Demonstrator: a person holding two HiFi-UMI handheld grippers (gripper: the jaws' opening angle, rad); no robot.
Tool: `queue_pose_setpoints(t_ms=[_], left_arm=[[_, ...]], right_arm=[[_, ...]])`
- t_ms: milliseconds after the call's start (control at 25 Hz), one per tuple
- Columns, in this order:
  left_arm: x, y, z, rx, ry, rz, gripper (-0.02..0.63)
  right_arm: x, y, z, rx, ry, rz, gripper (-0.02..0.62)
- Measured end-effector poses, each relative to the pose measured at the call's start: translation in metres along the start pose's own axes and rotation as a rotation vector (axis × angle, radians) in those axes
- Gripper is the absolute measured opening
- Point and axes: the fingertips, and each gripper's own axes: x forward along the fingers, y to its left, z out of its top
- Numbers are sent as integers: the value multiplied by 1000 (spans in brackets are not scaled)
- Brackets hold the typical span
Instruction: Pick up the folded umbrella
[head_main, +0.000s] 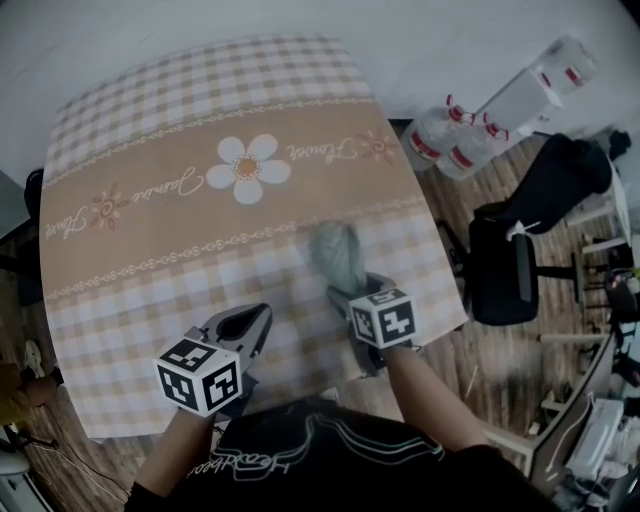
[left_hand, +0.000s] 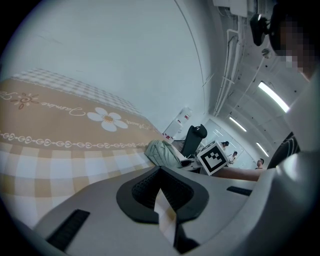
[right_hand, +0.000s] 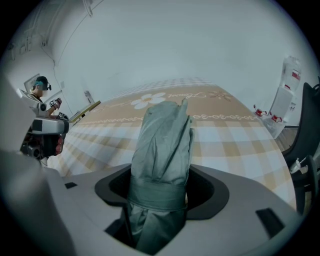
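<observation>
The folded umbrella (head_main: 338, 255) is grey-green, bound by a strap, and looks blurred in the head view. My right gripper (head_main: 352, 297) is shut on its lower part near the table's front right. In the right gripper view the umbrella (right_hand: 162, 145) sticks out forward between the jaws of that gripper (right_hand: 159, 200), over the checked tablecloth (right_hand: 235, 137). My left gripper (head_main: 252, 325) is to the left near the front edge, shut with nothing in it. In the left gripper view the left gripper (left_hand: 162, 202) points along the cloth, and the umbrella (left_hand: 160, 151) shows to its right.
The tablecloth (head_main: 150, 120) has a beige band with a white flower (head_main: 246, 168). Right of the table stand a black office chair (head_main: 505, 270) and large water bottles (head_main: 450, 140) on a wooden floor. A white wall lies beyond the table's far edge.
</observation>
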Motion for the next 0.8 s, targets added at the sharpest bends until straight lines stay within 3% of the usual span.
queue_pose_setpoints(t_ms=[480, 800], left_arm=[[-33, -7, -2, 2, -48, 65, -5], [-43, -36, -5, 33, -63, 92, -5]], right_arm=[[-9, -2, 3, 44, -21, 44, 282], [-45, 1, 5, 102, -156, 81, 281]])
